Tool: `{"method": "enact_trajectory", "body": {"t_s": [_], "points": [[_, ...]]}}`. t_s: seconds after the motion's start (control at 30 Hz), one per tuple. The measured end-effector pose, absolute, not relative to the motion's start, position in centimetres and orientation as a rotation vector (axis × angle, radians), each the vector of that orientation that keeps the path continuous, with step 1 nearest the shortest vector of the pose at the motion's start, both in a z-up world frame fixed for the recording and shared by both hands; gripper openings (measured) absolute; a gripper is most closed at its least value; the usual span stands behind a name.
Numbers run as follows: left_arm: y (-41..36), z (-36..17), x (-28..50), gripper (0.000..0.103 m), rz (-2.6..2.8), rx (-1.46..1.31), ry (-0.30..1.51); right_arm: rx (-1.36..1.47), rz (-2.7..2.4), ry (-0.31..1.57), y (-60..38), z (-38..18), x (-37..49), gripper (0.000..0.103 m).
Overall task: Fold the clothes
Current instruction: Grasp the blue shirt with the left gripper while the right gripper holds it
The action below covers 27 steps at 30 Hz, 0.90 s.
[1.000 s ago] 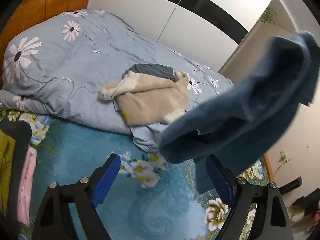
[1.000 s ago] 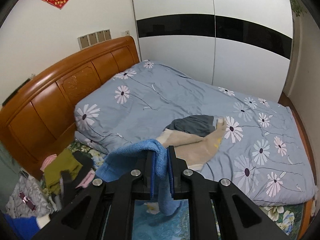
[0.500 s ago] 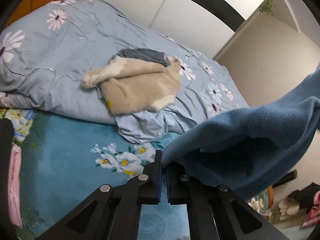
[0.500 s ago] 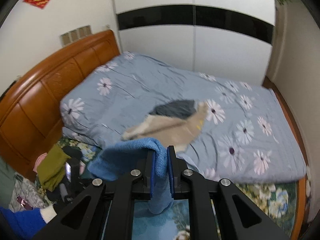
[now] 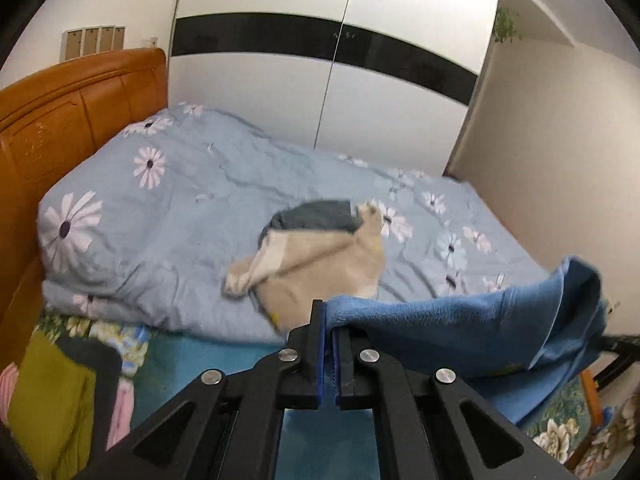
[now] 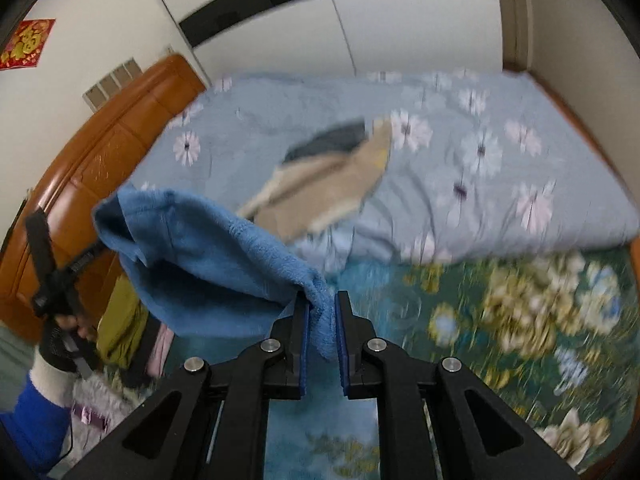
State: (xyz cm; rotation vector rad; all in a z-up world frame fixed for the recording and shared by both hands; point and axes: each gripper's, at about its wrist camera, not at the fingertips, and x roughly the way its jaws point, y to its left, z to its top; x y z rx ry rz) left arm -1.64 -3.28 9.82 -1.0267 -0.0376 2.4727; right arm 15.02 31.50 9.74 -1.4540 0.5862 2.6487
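A blue fleece garment [image 5: 472, 332] hangs in the air between my two grippers. My left gripper [image 5: 329, 320] is shut on one edge of it, and the cloth stretches away to the right. My right gripper [image 6: 320, 304] is shut on another edge, and the blue garment [image 6: 200, 256] spreads up and to the left toward the left gripper's handle [image 6: 52, 276]. A beige garment [image 5: 320, 268] over a dark grey one [image 5: 316, 216] lies on the bed beyond.
The bed has a blue daisy-print duvet [image 5: 180, 216] and an orange wooden headboard [image 5: 60, 120]. A blue floral sheet [image 6: 520, 320] lies below the grippers. Folded olive and pink clothes [image 5: 52, 392] sit at the left. White wardrobe doors [image 5: 360, 80] stand behind the bed.
My left gripper closed on the blue garment's edge and then lifted with it. My right gripper kept its hold and swung to the right, stretching the cloth between the two.
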Motion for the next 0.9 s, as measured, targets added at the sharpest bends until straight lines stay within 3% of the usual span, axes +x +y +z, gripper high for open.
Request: {"method": "enact_trajectory", "body": {"t_s": [0.37, 0.8, 0.9], "points": [[1.4, -0.6, 9.0, 0.003, 2.358, -1.407, 0.132, -1.798, 2.379, 0.843, 34.6, -7.7, 23.9, 0.016], [4.6, 1.0, 10.1, 0.003, 2.31, -1.396, 0.251, -1.948, 2.365, 0.925, 30.7, -14.6, 24.8, 0.028], [5.0, 1.8, 9.3, 0.003, 2.311, -1.379, 0.25, -1.954, 2.483, 0.961, 28.6, -13.7, 24.4, 0.047]]}}
